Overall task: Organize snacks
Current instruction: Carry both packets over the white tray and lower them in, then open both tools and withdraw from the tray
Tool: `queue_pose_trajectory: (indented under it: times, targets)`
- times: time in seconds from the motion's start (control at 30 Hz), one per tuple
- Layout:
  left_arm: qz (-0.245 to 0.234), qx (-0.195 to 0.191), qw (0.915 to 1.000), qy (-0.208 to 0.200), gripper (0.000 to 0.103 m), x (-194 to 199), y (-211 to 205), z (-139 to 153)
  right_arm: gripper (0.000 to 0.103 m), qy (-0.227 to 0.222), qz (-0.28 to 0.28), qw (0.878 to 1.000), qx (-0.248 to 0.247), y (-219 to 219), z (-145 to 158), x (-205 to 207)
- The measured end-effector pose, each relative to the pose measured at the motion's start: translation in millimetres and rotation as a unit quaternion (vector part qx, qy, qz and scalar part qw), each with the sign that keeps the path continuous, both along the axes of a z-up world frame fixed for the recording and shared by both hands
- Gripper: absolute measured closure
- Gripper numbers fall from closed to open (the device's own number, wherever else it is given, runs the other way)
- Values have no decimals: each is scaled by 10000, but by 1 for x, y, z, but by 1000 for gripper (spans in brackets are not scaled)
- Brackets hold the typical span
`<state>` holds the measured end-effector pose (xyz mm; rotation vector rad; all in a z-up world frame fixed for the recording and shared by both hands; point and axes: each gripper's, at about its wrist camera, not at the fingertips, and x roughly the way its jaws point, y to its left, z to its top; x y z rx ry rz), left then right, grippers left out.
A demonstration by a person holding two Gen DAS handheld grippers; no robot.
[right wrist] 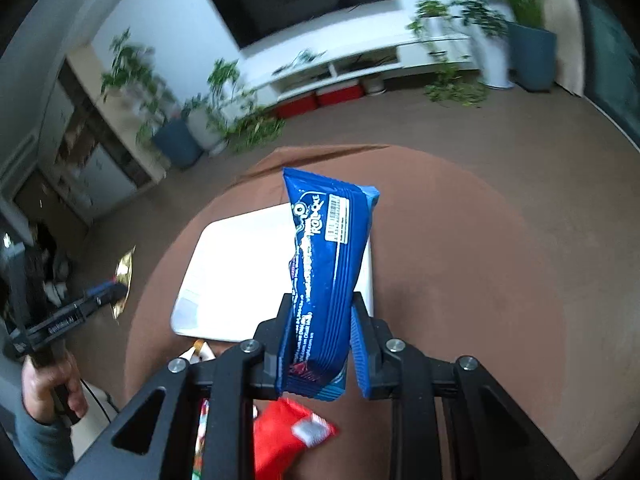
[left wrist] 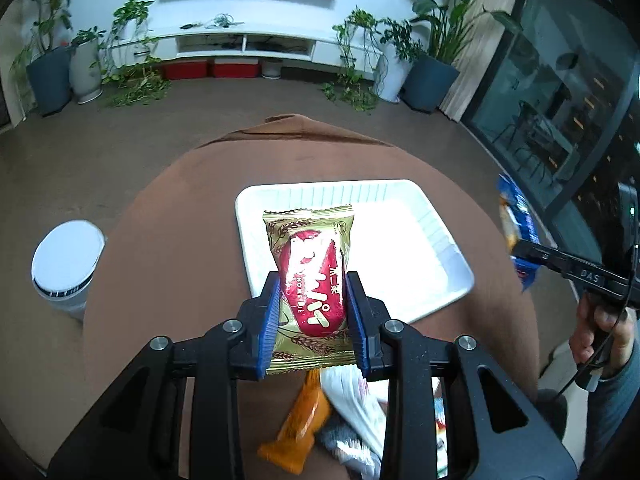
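My left gripper [left wrist: 312, 304] is shut on a gold and red snack packet [left wrist: 310, 280], held in the air over the near edge of a white tray [left wrist: 432, 248]. The tray lies on a round table under a brown cloth [left wrist: 180, 216]. My right gripper [right wrist: 320, 320] is shut on a long blue snack packet [right wrist: 332, 264], raised above the tray's right side [right wrist: 224, 272]. In the left wrist view the blue packet [left wrist: 518, 220] and the right gripper show at the right edge. In the right wrist view the gold packet [right wrist: 124, 280] shows at the far left.
Loose snacks lie on the cloth near me: an orange packet [left wrist: 300, 428], a white packet [left wrist: 356, 404] and a red one [right wrist: 288, 436]. A white lidded bin [left wrist: 66, 264] stands on the floor left of the table. A hand [right wrist: 44, 384] grips the left tool's handle.
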<state>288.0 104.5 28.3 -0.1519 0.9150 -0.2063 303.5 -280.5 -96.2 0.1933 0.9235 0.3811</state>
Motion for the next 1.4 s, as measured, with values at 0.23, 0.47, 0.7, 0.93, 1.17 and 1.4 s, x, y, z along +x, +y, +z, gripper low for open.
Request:
queue_pose_trajectory:
  times: [0.23,0.47,0.7,0.93,1.17,1.4]
  targets:
    - [-70,251,9988,419,74,48,-18,-43,75,328,318,9974,-555,42,-40,47]
    - [-59,432,9969,658,74,71,-21,-87,75,530,332,9939,-908,51,-69,68]
    - [-173,644,9944,825,74,82,-36,-120,75,686,376,9902,-1160,50,-85,64]
    - [-300,835,9921,884,74,93,-60,-137,75,626,511,9875,-1355,58,-87,52]
    - [-310,868,9909,981,73,100,-69,-149,73,627,531,9874,-1350,56,-87,55]
    - [-240,679,9935,878,73,94,-63,-142,48,399,342,9910,-1234,52,-71,51]
